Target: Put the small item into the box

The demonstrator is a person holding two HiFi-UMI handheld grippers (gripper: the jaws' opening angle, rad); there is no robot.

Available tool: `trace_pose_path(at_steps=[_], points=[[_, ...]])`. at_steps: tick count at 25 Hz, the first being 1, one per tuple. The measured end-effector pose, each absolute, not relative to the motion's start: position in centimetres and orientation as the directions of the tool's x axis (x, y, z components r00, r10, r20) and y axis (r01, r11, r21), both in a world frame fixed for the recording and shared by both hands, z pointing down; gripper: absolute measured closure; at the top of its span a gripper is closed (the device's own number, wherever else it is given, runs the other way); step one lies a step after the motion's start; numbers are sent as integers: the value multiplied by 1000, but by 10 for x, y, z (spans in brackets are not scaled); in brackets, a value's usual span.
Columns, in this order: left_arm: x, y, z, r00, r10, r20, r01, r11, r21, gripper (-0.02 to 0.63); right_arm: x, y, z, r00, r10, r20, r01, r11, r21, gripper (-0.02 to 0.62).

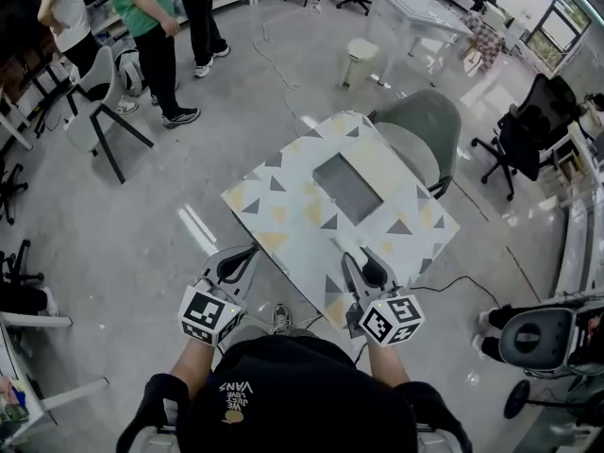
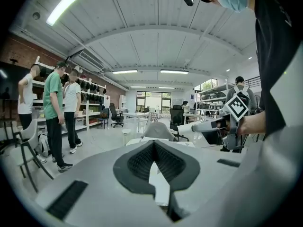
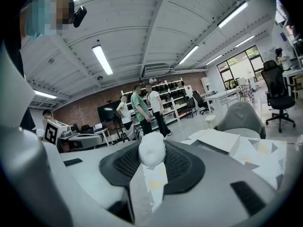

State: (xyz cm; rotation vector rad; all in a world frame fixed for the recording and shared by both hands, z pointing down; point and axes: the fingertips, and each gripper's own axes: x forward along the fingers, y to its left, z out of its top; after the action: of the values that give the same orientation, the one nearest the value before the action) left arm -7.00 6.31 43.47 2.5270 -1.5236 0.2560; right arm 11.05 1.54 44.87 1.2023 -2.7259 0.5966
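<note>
Head view: the patterned table (image 1: 283, 225) stands on open floor (image 1: 123, 243). Both its left edges are free, and a grey chair (image 1: 425, 125) sits at its far side. An open box (image 1: 347, 189) lies at the table's middle. The left gripper (image 1: 251, 250) hovers just off the near-left edge, and the right gripper (image 1: 357, 258) hovers over the near corner.

Left gripper view: the left gripper (image 2: 154, 143) has its jaw tips pressed together, with nothing between them.

Right gripper view: the right gripper (image 3: 151, 145), jaws partly spread, pinches a white fluffy ball (image 3: 152, 152). The box (image 3: 222, 138) is on the table ahead.
</note>
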Motion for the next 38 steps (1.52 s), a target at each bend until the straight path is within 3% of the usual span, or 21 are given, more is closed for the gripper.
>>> trace_pose_path(at_steps=[12, 28, 38], points=[[-85, 0, 443, 494, -826, 272, -867, -493, 75, 600, 107, -44, 466, -636, -716, 288, -769, 556, -317, 469], [-147, -112, 443, 735, -612, 293, -656, -750, 80, 600, 60, -111, 475, -336, -887, 318, -925, 246, -291, 469], [-159, -144, 451, 821, -493, 289, -536, -839, 91, 600, 55, -140, 484, -220, -914, 341, -967, 157, -203, 469]])
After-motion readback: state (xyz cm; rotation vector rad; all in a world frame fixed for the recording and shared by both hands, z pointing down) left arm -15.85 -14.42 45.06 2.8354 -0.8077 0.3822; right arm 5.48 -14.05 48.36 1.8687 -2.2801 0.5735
